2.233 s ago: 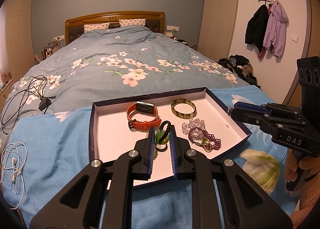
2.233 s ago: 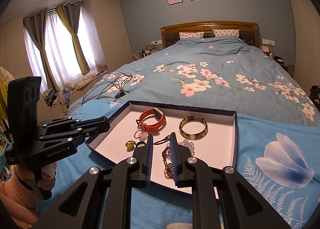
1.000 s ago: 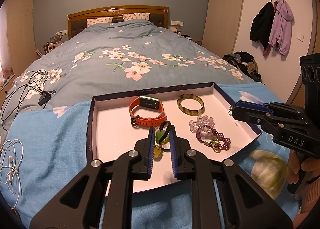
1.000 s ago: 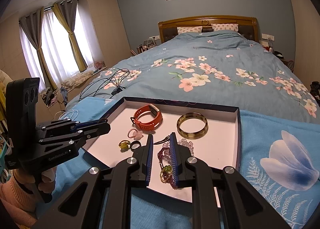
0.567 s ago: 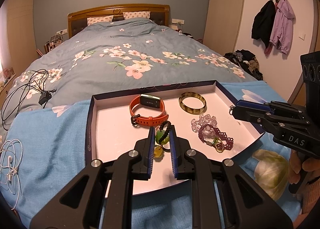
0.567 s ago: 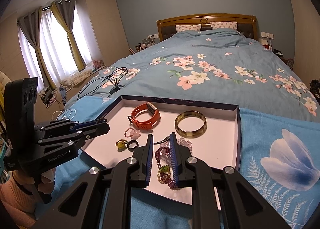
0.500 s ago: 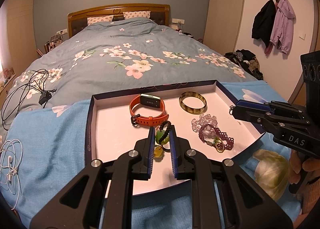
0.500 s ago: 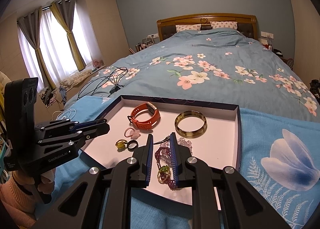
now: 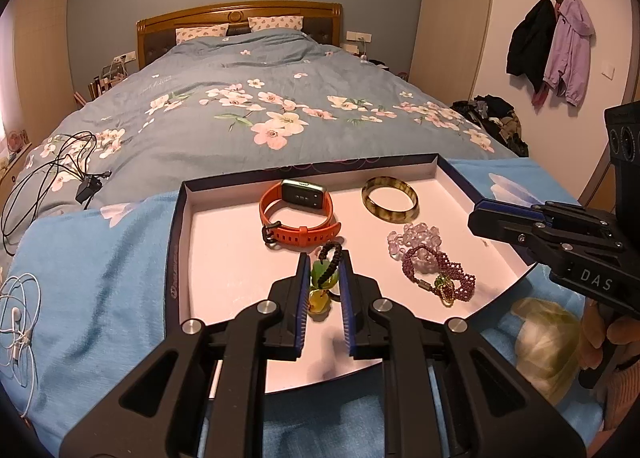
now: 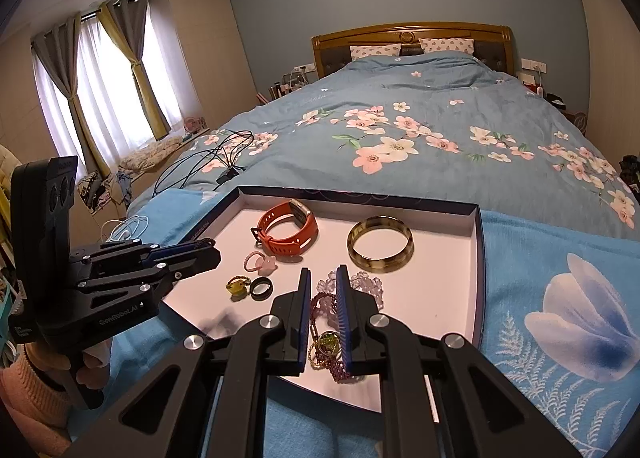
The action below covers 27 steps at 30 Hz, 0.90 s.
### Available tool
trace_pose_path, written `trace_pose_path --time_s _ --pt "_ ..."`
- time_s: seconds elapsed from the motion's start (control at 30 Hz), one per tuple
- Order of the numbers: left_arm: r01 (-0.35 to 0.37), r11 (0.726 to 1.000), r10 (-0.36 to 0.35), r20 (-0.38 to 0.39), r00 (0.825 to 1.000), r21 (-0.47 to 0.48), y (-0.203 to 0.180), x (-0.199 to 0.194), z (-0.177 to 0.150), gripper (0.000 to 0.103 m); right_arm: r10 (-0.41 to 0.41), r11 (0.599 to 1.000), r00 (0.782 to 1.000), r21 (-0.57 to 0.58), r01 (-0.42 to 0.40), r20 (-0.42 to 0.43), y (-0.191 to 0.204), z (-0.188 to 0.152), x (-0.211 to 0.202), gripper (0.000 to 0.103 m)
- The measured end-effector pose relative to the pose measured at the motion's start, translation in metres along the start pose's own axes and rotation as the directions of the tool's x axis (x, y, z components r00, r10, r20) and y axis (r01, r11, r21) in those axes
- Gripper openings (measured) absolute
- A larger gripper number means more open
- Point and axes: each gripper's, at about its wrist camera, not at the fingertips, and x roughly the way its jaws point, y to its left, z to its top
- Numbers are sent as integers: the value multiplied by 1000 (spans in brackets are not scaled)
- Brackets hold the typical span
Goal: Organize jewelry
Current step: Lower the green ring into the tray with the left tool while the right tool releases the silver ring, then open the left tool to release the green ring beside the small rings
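A shallow navy box lid (image 9: pixel 179 242) (image 10: pixel 478 278) with a white floor lies on the bed and holds jewelry: an orange smartwatch (image 9: pixel 298 213) (image 10: pixel 289 227), a brown bangle (image 9: pixel 390 199) (image 10: pixel 379 244), a clear bead bracelet (image 9: pixel 416 238), a purple beaded bracelet (image 9: pixel 440 276) (image 10: pixel 324 342), a pink ring (image 10: pixel 260 261), a yellow ring (image 10: pixel 237 286), a black ring (image 10: pixel 261 288). My left gripper (image 9: pixel 325 258) is shut on a black-corded green pendant (image 9: pixel 325 272) over the lid's front middle. My right gripper (image 10: pixel 323 274) hovers over the purple bracelet, jaws narrowly apart, empty.
The lid rests on a light blue flowered cloth (image 9: pixel 100 278) (image 10: pixel 560 298) over a floral duvet (image 9: pixel 260 105). Black cables (image 9: pixel 52 173) and white earphones (image 9: pixel 16 314) lie at the left. Coats (image 9: pixel 552 45) hang on the right wall.
Both grippers have edged slightly closer to the lid; the jewelry sits a little nearer in both views. The pendant stays between the left fingers.
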Motion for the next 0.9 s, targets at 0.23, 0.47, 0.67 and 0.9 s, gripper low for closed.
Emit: trace_pose_path --time_s 0.23,0.47,0.67,0.9 --pt "-3 1000 3 -27 1000 -5 0 9 -2 14 1 1000 1000 4 -1 -12 -1 -1 3 11" --pt "-13 1000 13 -40 999 -5 -1 15 -3 15 1 1000 1000 7 -1 -21 -1 -1 4 11" --pt "-17 1000 17 -49 999 -4 -2 18 -4 15 -2 1000 1000 12 2 -27 -2 -1 5 12" --pt "-22 1000 22 -45 999 -4 -2 18 -4 27 -8 1000 1000 17 8 -29 -2 -3 5 12"
